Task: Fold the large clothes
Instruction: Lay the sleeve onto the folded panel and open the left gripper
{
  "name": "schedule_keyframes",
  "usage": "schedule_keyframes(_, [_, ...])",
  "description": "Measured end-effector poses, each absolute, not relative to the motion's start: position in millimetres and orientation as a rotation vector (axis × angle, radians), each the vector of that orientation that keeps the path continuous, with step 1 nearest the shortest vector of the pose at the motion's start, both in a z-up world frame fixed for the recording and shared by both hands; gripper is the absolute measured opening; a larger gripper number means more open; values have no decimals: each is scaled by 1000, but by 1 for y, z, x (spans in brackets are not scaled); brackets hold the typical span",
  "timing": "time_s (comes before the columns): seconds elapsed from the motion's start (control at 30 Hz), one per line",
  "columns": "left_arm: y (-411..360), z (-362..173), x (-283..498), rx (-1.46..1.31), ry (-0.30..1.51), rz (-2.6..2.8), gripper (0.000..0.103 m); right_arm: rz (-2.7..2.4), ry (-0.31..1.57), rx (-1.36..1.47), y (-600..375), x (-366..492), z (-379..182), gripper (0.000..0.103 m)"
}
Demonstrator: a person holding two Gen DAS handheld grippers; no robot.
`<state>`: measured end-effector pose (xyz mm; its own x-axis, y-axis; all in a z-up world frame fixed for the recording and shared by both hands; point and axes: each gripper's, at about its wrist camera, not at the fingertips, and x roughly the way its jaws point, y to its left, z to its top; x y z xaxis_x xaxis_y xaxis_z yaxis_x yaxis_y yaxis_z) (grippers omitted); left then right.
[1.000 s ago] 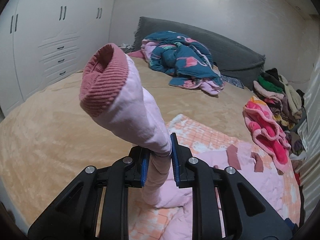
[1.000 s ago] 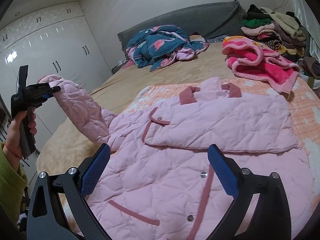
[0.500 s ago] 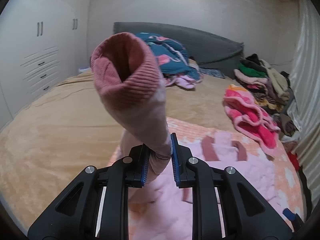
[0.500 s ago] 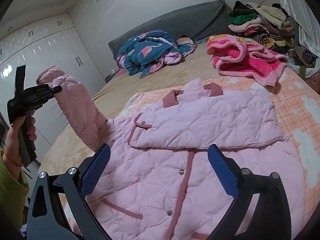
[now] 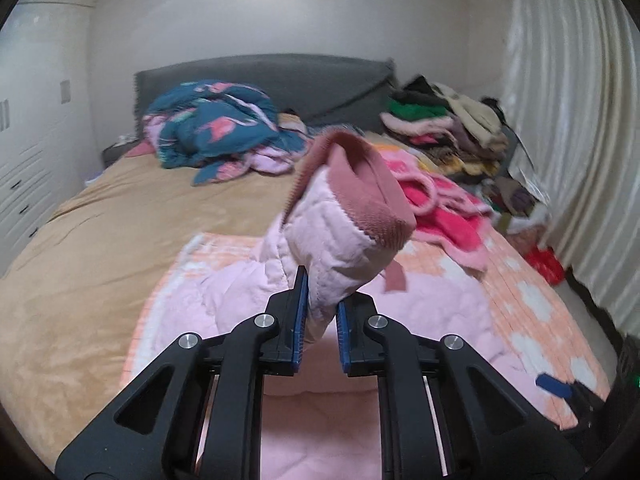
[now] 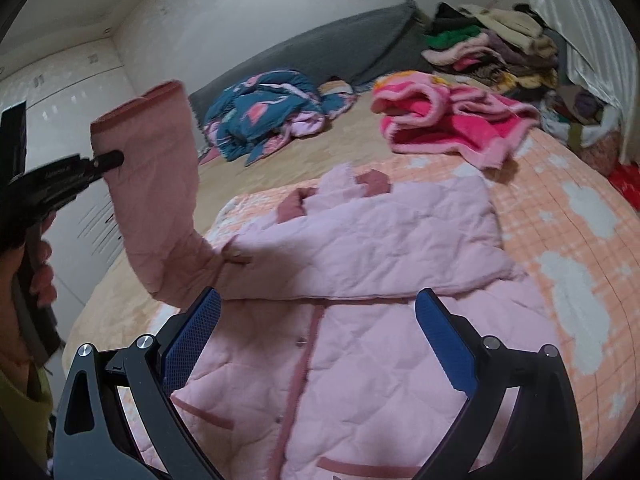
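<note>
Although pale lettering is printed along the side of the left gripper (image 6: 116, 159), it is too blurred to be read. One quilted pink jacket (image 6: 360, 320) with dusty-rose trim and small snaps is spread on an orange checked blanket (image 6: 560, 240) with white cloud shapes, atop a tan plush bed (image 5: 100, 240). Its sleeve (image 5: 332, 248), ending in a ribbed rose cuff (image 5: 368, 200), is clamped between the blue pads (image 5: 300, 320) of the left gripper (image 5: 320, 320) and held raised. The right gripper (image 6: 316, 344) is spread wide, grasping nothing, above the jacket's front. Three other heaps are seen: a teal flamingo-print quilt (image 5: 216, 128), a fleecy magenta garment (image 6: 448, 124) and a stack of clothes (image 6: 496, 40).
</note>
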<state>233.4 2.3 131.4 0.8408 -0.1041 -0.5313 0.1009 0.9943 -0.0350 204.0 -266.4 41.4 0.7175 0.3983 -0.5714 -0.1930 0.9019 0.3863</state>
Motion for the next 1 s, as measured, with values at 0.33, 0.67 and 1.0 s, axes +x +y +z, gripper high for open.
schedule_keyframes(0.33, [-48, 43, 239, 48, 744, -219, 6, 232, 728, 350, -311, 202, 21, 97])
schedule_keyframes(0.67, [-85, -36, 232, 127, 900, -259, 15, 133, 769, 385, -346, 203, 0, 97])
schedule_keyframes(1.0, [-79, -51, 212, 213, 956, -268, 24, 139, 788, 390, -343, 207, -1, 97])
